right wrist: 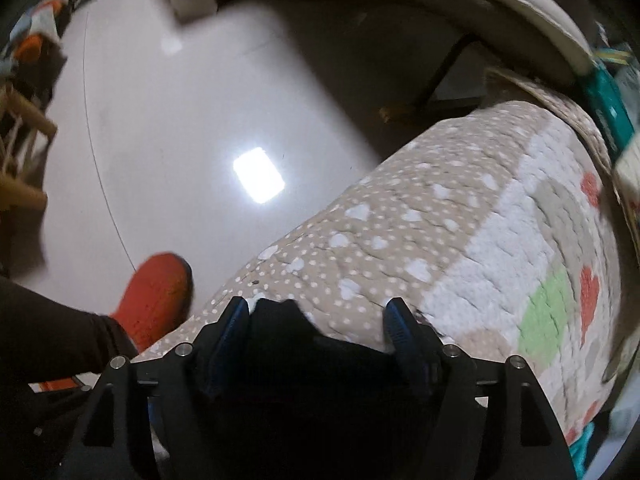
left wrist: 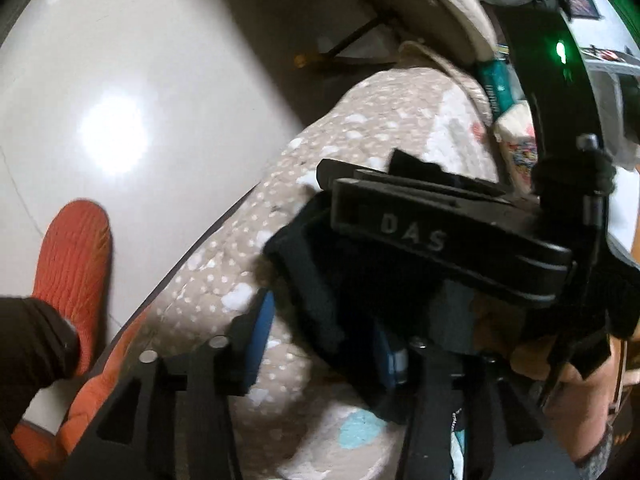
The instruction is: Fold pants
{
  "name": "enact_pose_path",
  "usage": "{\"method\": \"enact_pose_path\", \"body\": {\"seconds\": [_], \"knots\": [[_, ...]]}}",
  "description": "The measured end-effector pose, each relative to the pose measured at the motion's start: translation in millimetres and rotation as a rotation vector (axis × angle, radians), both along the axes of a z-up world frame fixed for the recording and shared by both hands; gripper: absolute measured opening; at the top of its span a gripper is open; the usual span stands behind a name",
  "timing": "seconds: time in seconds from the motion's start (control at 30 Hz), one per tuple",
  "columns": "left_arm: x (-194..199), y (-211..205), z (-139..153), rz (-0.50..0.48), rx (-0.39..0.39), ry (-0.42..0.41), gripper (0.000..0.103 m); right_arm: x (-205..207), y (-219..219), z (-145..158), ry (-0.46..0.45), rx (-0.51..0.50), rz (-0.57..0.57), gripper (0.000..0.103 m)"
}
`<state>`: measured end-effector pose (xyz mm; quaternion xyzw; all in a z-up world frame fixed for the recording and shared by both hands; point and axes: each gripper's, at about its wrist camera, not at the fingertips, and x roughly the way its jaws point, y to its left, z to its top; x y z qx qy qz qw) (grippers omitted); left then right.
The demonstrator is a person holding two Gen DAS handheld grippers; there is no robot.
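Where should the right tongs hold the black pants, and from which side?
Grip the raised fold of the black pants between the right tongs, coming from the near edge of the quilt: there the cloth stands bunched above the flat surface.

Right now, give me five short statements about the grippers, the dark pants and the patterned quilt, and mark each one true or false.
1. The right gripper has its blue-padded fingers spread wide. True.
2. Black pants fabric lies between the right gripper's fingers. True.
3. The beige quilt with white dots and hearts is plain grey. False: it is patterned, with red hearts and a green patch.
4. The person's shoe is blue. False: orange-red.
5. The glossy floor is carpeted. False: it reflects a ceiling light.
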<state>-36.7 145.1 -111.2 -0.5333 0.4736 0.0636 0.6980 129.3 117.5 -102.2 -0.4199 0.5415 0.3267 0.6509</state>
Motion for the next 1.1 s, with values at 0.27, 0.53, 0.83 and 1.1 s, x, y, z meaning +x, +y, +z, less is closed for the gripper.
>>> {"method": "enact_pose_path", "body": {"seconds": [0.27, 0.53, 0.83, 1.1], "knots": [[16.7, -9.5, 3.5, -0.115, -0.078, -0.072, 0.011, -10.8, 1.3, 6.0, -0.062, -0.03, 0.004, 0.013], [25.6, -45.7, 45.6, -0.24, -0.079, -0.254, 0.01, -6.0, -64.0, 83.2, -0.085, 0.217, -0.176, 0.012], [53.2, -135.5, 56.1, -0.52, -0.094, -0.299, 0.019, 10.7, -204.0, 102.7, -0.102, 0.37, -0.458, 0.014], [49.2, -144.5, 75.5, -0.739, -0.301, -0.409, 0.041, 26.0, -349.4, 96.5, -0.353, 0.185, -0.831, 0.044]]}}
